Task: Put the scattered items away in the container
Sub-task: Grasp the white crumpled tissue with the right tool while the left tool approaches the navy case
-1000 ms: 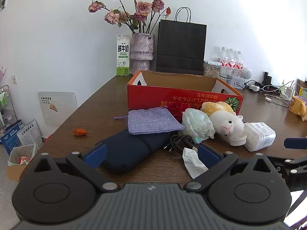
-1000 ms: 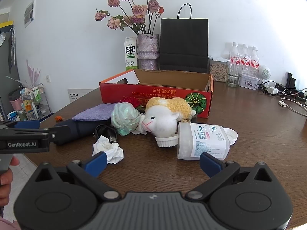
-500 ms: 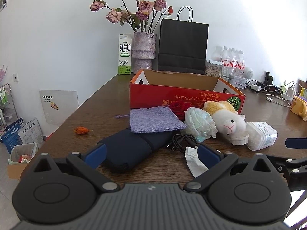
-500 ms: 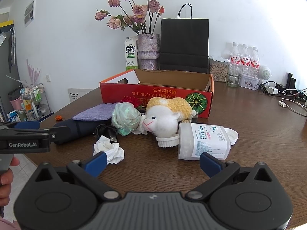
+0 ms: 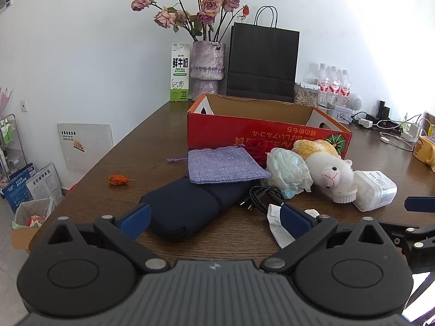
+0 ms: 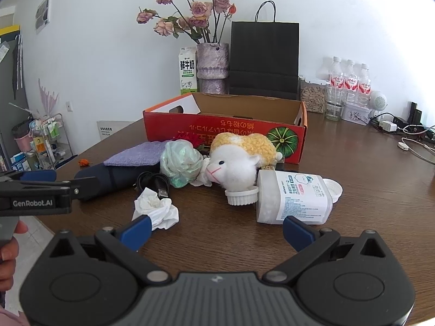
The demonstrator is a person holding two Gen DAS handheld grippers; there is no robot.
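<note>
Left gripper (image 5: pixel 214 218): fingers spread apart, nothing between them, held low over the near table edge above a dark navy pouch (image 5: pixel 187 206). Against the picture a second before, its view sat slightly farther from the pile; the items lay as they had.

Right gripper (image 6: pixel 216 231): fingers likewise spread wide and empty, hovering over bare table (image 6: pixel 367 179); its view was almost unchanged from a second before.

Scattered items, all on the table in front of the box: crumpled tissue (image 6: pixel 157 209) just ahead of the right gripper's left finger; black cable (image 6: pixel 153 180); lilac cloth bag (image 5: pixel 224 165) lying on the pouch; bundled plastic bag (image 6: pixel 180 163); plush sheep (image 6: pixel 236 165); white jar (image 6: pixel 295 199) on its side with a printed label too small to read, its lid (image 6: pixel 333 188) beside it.

Container: red cardboard box (image 6: pixel 225 130), open, with upside-down printed characters and a pumpkin picture; nothing could be seen inside it.

Behind the box: milk carton (image 5: pixel 179 76) marked "FRESH MILK", vase of roses (image 5: pixel 208 62), black paper bag (image 5: pixel 262 62). The left gripper's arm in the right view read "GenRobot.AI".
</note>
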